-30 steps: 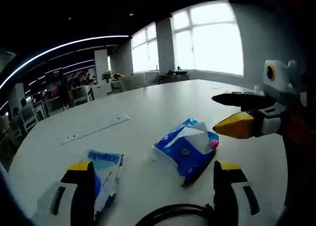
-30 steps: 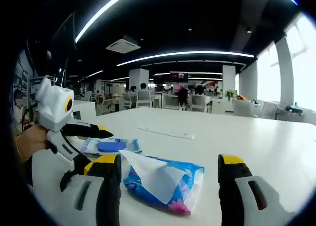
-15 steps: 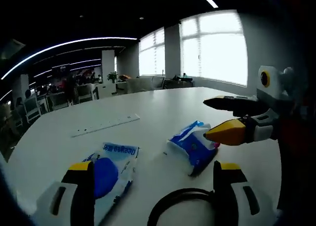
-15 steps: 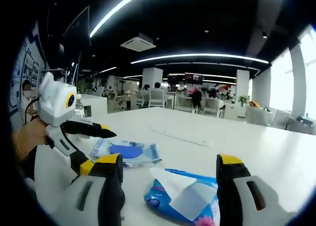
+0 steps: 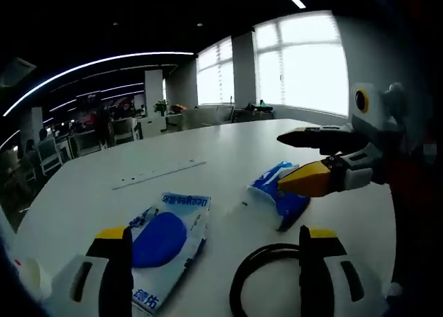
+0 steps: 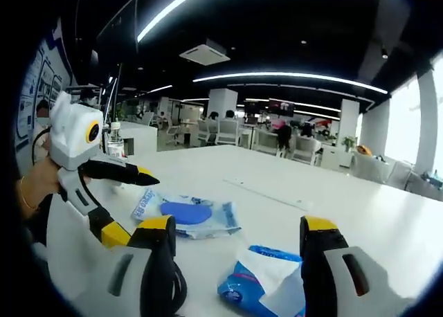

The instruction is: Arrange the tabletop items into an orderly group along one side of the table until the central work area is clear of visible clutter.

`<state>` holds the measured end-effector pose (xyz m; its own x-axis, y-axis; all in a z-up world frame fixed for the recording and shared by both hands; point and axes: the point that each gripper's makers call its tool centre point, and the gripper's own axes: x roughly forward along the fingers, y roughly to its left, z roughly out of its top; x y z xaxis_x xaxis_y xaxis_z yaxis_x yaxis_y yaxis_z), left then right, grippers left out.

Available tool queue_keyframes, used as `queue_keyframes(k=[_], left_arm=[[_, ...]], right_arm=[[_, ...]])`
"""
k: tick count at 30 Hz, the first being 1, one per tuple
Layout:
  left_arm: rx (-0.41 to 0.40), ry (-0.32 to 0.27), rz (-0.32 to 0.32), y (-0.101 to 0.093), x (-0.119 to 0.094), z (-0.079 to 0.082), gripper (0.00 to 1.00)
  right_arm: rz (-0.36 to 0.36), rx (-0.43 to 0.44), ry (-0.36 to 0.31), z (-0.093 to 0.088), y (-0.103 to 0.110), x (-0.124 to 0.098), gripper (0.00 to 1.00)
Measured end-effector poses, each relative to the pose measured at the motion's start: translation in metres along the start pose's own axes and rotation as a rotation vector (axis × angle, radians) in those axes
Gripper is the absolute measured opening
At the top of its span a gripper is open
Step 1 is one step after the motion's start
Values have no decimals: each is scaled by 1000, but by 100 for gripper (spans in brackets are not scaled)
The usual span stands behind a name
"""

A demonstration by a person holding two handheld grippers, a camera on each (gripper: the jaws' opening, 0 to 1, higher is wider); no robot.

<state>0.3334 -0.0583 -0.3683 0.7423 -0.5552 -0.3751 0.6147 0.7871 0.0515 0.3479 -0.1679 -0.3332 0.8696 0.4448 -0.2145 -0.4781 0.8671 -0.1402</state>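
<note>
Table [image 5: 208,151] clutter is lying spread across the white top, with a long white power strip [image 5: 159,174] sitting well beyond both claws. Ahead of the left claw [image 5: 216,268], just past its left jaw, a flat blue-and-white wipes pack [image 5: 168,228] is resting face up. Further ahead and to that claw's right, a blue tissue pack [image 5: 280,192] with white paper sticking out is lying on the table. A black cable loop [image 5: 266,275] is curling between the left claw's 2 jaws, close to the right one. The left claw's jaws are standing wide apart, gripping nothing.

From the right claw [image 6: 235,265], the tissue pack [image 6: 266,286] is sitting between its 2 spread jaws, low and close in; whether either jaw is touching it cannot be told. The wipes pack [image 6: 187,216] is lying beyond its left jaw. The left claw [image 6: 142,178] is showing at its far left, a hand [image 6: 34,185] holding it.

In the left gripper view, the right claw [image 5: 280,161] is reaching in from the right, its yellow lower tip overlapping the tissue pack.
</note>
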Motion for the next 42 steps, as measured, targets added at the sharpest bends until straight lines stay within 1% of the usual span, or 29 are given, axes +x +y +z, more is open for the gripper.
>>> queue_keyframes(k=[3,14,26,32,34,36,42], left_arm=[[-4,0,7,5,-1,-1,100],[-23,-1,34,19,-5,-6,100],[-45,17,45,30,-12,-17,99],[-62,9,49,33,-15,-17,99],[-62,13,52,34,-15,-19,98],[-57,27,46,34,-17,-23,92],[-59,29,43,38,-19,-28,92]], right_arm=[[3,0,15,-4,2,0,68],[9,-23,19,-5,7,3,64],[30,-32,40,-6,17,12,58],[32,-32,57,-8,20,17,57],[35,-33,65,-10,21,18,56],[35,-26,77,-12,22,21,55],[40,-29,94,-16,28,24,54]])
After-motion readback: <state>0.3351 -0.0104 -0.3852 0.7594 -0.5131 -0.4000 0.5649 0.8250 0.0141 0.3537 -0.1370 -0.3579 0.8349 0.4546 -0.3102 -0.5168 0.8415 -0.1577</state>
